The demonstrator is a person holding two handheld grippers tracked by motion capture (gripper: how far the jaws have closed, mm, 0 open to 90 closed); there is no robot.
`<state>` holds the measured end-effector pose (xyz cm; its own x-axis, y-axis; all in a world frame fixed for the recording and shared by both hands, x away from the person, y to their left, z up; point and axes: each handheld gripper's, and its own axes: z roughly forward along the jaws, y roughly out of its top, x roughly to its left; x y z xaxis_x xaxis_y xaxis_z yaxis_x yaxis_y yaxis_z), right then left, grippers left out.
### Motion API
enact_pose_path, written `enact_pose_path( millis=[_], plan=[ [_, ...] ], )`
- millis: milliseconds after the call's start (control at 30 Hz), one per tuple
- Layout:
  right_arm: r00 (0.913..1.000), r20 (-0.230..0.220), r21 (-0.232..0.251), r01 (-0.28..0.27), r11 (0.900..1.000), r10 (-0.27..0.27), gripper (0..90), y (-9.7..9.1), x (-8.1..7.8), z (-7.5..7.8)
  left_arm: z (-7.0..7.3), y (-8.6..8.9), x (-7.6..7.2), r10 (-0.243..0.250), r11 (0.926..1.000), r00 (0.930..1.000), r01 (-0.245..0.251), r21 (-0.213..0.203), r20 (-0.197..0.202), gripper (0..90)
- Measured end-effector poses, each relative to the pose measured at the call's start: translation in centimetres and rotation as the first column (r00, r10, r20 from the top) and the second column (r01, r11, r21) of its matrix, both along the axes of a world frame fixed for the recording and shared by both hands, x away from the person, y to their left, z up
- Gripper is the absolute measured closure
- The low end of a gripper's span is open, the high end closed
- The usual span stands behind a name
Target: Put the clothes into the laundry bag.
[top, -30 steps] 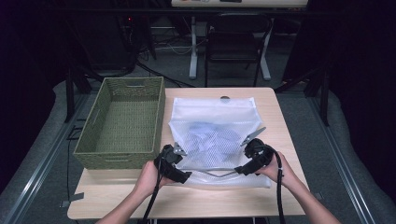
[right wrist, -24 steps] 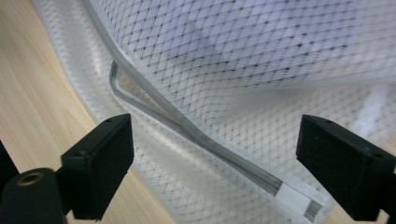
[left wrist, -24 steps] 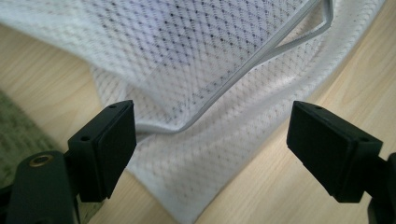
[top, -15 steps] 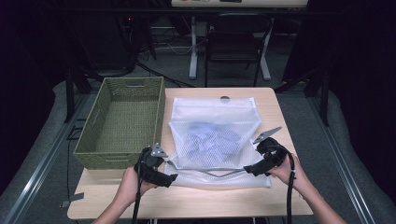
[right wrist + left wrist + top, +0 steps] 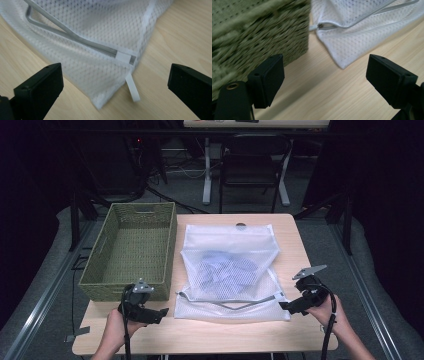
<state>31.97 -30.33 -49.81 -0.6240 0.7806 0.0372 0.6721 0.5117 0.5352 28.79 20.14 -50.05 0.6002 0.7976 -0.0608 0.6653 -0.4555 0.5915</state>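
Dark floor and chair legs surround the pale wooden bench (image 5: 300,270), where a white mesh laundry bag (image 5: 227,270) with blue cloth inside lies flat at the middle, just right of a green woven basket (image 5: 131,251). Its zipper (image 5: 235,304) runs along the near edge. The left gripper (image 5: 162,312) and right gripper (image 5: 284,306) sit off the bag's near corners; the right one's fingers have just been opening, and both pairs now stand wide, holding nothing.

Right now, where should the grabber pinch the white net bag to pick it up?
Probably the mesh bag near corner by the right gripper, coming from the table's right edge. That corner lies flat and thin beside the zipper end, easily fitting between the open jaws.
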Motion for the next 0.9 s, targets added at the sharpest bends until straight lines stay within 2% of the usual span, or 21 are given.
enact_pose_path(
  millis=[200, 367, 500, 533, 633, 667, 700, 900],
  plan=[
    [0.9983, -0.022, 0.002, 0.054, 0.9986, -0.053, 0.0, -1.9, -0.7, -1.2, -0.6, 2.5, -0.6, 0.072, 0.9974, 0.9972, -0.072, -0.002, -0.020, 15.1],
    [0.9947, -0.021, 0.006, 0.101, 0.9949, -0.101, 0.0, -3.0, -1.3, -2.0, -1.5, 4.2, -1.3, 0.132, 0.9912, 0.9905, -0.132, -0.006, -0.040, 15.2],
    [0.9915, -0.024, 0.009, 0.128, 0.9917, -0.128, 0.0, -3.5, -1.7, -2.6, -2.3, 5.0, -1.8, 0.150, 0.9887, 0.9868, -0.150, -0.003, -0.061, 15.2],
    [0.9893, -0.026, 0.004, 0.144, 0.9896, -0.144, 0.0, -3.9, -1.9, -3.1, -2.8, 5.3, -2.1, 0.167, 0.9857, 0.9833, -0.168, -0.006, -0.071, 15.2],
    [0.9857, -0.030, 0.010, 0.166, 0.9860, -0.166, 0.3, -4.3, -2.3, -3.8, -3.1, 5.5, -2.3, 0.178, 0.9837, 0.9806, -0.180, -0.010, -0.082, 15.2],
    [0.9840, -0.025, -0.002, 0.176, 0.9843, -0.176, 0.5, -4.4, -2.4, -4.0, -3.5, 5.6, -2.3, 0.179, 0.9835, 0.9796, -0.181, -0.009, -0.091, 15.2],
    [0.9841, -0.026, -0.016, 0.175, 0.9844, -0.176, 0.5, -4.6, -2.5, -4.1, -3.6, 5.6, -2.3, 0.177, 0.9840, 0.9805, -0.178, -0.003, -0.086, 15.2],
    [0.9826, -0.022, -0.006, 0.184, 0.9828, -0.185, 0.8, -5.0, -2.7, -4.0, -3.8, 5.2, -2.2, 0.167, 0.9857, 0.9804, -0.169, -0.007, -0.105, 15.2]
  ],
)
